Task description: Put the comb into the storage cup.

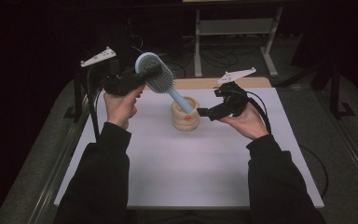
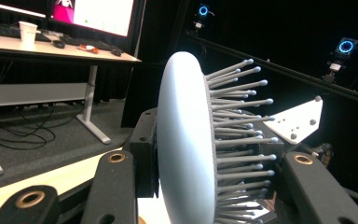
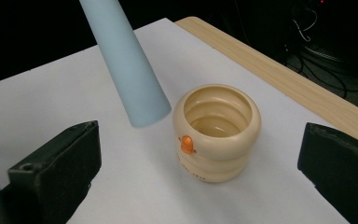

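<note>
I wear black sleeves [image 1: 107,177]. My left gripper [image 1: 145,74] and right gripper [image 1: 203,112] are black, each topped by a grey three-cornered plate [image 1: 98,57], with brass-ringed screw holes [image 2: 117,157] and black cables [image 1: 92,100].

the hairbrush [image 1: 154,74] is pale blue, with a pale blue handle and grey bristles tipped with small grey balls on a dark grey pad. the ridged pot [image 3: 216,130] is cream, with a small orange mark on its side. both hand-held grippers are black, the left hand-held gripper [image 1: 153,71] and the right hand-held gripper [image 1: 204,112] each topped by a light grey plate. the worktop [image 1: 191,163] is white with a light wood far edge. the sleeves [image 1: 100,182] are black.
</note>
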Available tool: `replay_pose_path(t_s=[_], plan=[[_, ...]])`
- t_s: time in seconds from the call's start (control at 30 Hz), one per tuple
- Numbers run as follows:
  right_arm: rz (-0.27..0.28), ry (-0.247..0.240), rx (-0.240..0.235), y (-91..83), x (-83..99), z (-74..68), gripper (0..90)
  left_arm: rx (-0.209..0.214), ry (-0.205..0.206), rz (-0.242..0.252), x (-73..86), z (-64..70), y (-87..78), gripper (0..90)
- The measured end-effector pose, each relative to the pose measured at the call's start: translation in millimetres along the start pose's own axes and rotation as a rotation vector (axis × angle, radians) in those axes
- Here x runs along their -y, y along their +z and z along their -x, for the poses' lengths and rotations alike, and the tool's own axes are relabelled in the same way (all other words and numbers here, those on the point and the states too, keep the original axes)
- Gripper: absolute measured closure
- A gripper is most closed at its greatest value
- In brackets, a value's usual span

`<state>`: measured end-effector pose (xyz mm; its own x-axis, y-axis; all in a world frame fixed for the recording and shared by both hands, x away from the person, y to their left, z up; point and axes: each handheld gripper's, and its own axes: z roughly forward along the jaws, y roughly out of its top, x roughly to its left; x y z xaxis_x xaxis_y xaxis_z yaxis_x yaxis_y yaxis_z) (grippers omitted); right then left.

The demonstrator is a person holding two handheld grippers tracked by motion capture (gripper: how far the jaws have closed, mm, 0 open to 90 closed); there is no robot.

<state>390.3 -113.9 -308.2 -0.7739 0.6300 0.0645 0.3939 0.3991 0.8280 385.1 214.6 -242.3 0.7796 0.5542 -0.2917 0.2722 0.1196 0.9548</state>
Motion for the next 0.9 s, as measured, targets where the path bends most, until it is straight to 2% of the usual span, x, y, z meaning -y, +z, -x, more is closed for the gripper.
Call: replay_pose_path(t_s=[0.9], plan=[[0.104, 0.023, 0.067, -27.8, 64.5, 9.2, 0.0, -0.019, 0.040, 0.005, -19.7, -5.0, 5.6, 55.1]])
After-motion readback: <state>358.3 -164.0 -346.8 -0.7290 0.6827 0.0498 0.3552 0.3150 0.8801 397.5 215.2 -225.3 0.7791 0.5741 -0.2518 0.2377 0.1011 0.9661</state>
